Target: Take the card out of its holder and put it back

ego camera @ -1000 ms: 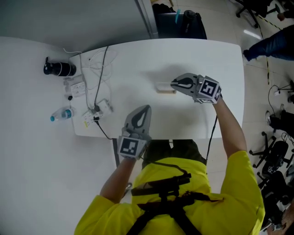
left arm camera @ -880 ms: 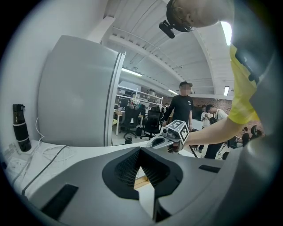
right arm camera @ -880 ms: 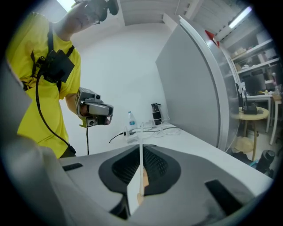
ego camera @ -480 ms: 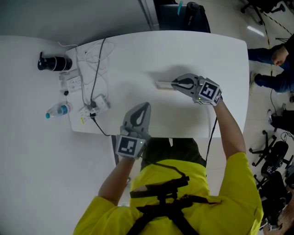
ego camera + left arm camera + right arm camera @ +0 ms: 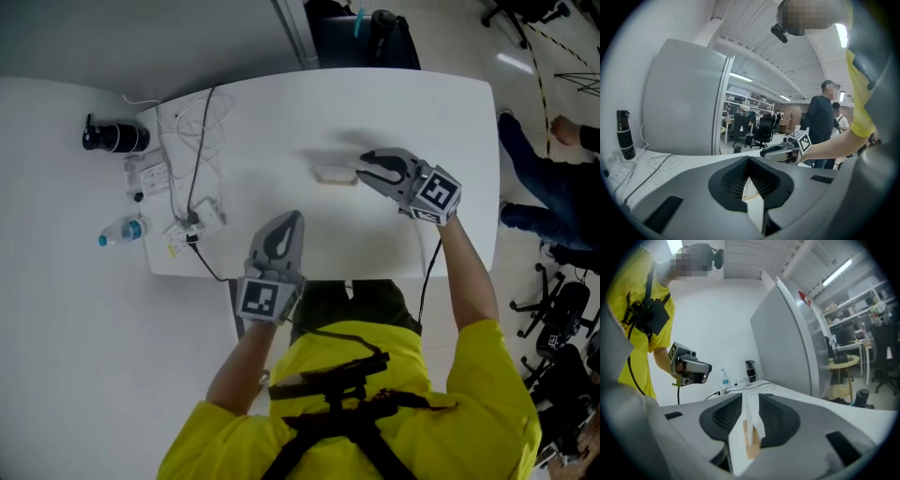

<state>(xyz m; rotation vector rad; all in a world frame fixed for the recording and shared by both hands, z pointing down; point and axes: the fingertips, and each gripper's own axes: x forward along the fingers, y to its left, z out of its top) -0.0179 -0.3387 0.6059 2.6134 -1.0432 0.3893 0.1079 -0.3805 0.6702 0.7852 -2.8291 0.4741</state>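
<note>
A white card (image 5: 334, 173) stands in its small wooden holder (image 5: 750, 446) on the white table (image 5: 281, 112), mid-table. My right gripper (image 5: 361, 168) sits just right of the card, its jaws opening. In the right gripper view the card (image 5: 751, 420) rises upright in the gap between the right gripper's (image 5: 749, 414) two jaws, which do not press on it. My left gripper (image 5: 292, 220) hovers near the table's front edge, shut and empty, pointing toward the card. The left gripper view shows its jaws (image 5: 751, 180) together, with the right gripper (image 5: 785, 149) beyond them.
A black bottle (image 5: 112, 139), a power strip with white cables (image 5: 192, 150) and a small water bottle (image 5: 122, 232) lie on the table's left side. A grey partition (image 5: 684, 98) stands behind the table. Office chairs and people (image 5: 548, 178) are off to the right.
The right gripper's jaws have spread and it has drawn back a little to the right, leaving the card standing in its holder. The left gripper has stayed put.
</note>
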